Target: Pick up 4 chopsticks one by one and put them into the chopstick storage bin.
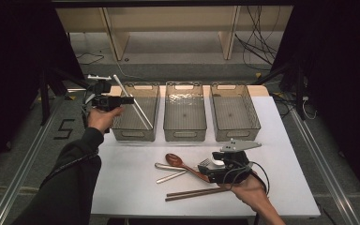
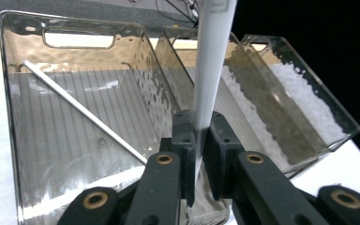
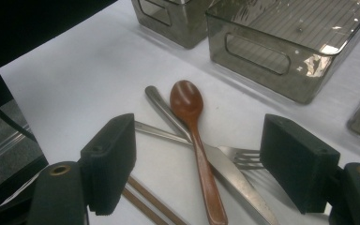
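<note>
My left gripper (image 1: pixel 127 100) (image 2: pixel 199 140) is shut on a silver chopstick (image 1: pixel 121 84) (image 2: pixel 211 61), held slanted over the left clear bin (image 1: pixel 133 136) (image 2: pixel 9 117). A second silver chopstick (image 2: pixel 82 111) leans inside that bin. My right gripper (image 1: pixel 211 166) (image 3: pixel 201 159) stands open just above a pile of cutlery on the white table (image 1: pixel 131 187), with nothing gripped. The pile holds a brown wooden spoon (image 1: pixel 176 161) (image 3: pixel 187 101), a silver fork (image 1: pixel 206 163) (image 3: pixel 243 157), a silver knife (image 3: pixel 227 171), a silver handle (image 1: pixel 168 177) (image 3: pixel 157 101) and brown chopsticks (image 1: pixel 192 192) (image 3: pixel 145 199).
A middle bin (image 1: pixel 184 133) and a right bin (image 1: pixel 236 133) stand in a row with the left one at the table's far side. Behind the table are wooden shelving and cables on the floor. The table's front edge lies close under my right hand.
</note>
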### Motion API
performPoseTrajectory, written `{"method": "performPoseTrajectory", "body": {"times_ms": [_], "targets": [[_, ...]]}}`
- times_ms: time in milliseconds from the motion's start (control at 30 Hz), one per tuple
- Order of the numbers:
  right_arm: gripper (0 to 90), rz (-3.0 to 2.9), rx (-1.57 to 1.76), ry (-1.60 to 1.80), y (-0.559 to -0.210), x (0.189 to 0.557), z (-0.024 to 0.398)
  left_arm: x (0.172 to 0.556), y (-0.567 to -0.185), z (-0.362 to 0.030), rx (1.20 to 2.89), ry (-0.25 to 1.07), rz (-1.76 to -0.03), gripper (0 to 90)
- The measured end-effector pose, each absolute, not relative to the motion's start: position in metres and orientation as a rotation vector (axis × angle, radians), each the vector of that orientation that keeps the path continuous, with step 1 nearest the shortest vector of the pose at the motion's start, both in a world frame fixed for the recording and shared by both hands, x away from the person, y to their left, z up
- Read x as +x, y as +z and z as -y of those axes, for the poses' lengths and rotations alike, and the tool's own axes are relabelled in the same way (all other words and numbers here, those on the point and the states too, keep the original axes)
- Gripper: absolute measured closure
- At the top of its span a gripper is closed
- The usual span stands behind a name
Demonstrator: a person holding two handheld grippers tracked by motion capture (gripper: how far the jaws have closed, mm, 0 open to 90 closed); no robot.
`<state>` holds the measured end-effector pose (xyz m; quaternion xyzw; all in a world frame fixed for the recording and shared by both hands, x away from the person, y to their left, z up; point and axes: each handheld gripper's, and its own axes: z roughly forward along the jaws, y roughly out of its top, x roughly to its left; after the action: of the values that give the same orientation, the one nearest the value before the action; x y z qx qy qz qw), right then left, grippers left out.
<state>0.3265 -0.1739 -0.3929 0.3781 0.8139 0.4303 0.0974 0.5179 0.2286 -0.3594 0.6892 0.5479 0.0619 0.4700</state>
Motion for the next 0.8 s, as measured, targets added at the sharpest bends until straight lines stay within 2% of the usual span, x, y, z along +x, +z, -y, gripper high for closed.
{"method": "performPoseTrajectory", "body": {"times_ms": [800], "targets": [[28.2, -2.414, 1.104, 1.274, -0.393, 0.326, 0.173, 0.532, -0.374, -0.218, 1.769, 0.144, -1.411, 81.8]]}}
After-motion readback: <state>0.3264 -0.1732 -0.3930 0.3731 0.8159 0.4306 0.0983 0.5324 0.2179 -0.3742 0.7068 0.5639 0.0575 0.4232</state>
